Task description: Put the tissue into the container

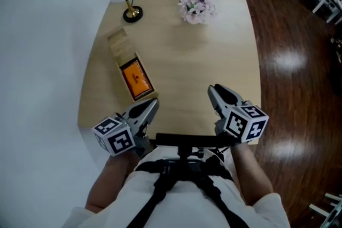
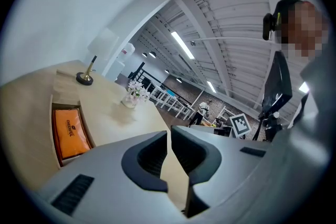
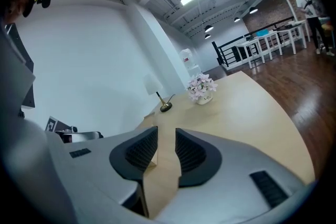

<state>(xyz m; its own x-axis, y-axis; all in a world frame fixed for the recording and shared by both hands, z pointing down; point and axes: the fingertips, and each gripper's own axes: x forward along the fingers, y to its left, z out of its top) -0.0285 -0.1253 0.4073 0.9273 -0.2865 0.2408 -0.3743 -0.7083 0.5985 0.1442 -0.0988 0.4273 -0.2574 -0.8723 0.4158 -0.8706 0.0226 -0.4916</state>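
Observation:
A long wooden container (image 1: 119, 42) lies on the left of the table, and an orange tissue pack (image 1: 136, 78) lies in its near half. The left gripper view shows the same orange pack (image 2: 68, 131) inside the container's dark rim (image 2: 54, 108). My left gripper (image 1: 154, 102) hovers over the table's near edge, just right of the container's near end. Its jaws (image 2: 169, 136) are shut on nothing. My right gripper (image 1: 212, 91) hangs over the near right of the table, away from the container. Its jaws (image 3: 167, 136) stand slightly apart with only tabletop between them.
A lamp with a brass base (image 1: 132, 12) stands at the far left corner. A small pot of pale flowers (image 1: 196, 6) sits at the far middle. The light wooden table (image 1: 214, 56) borders a white wall on the left and dark wood floor on the right.

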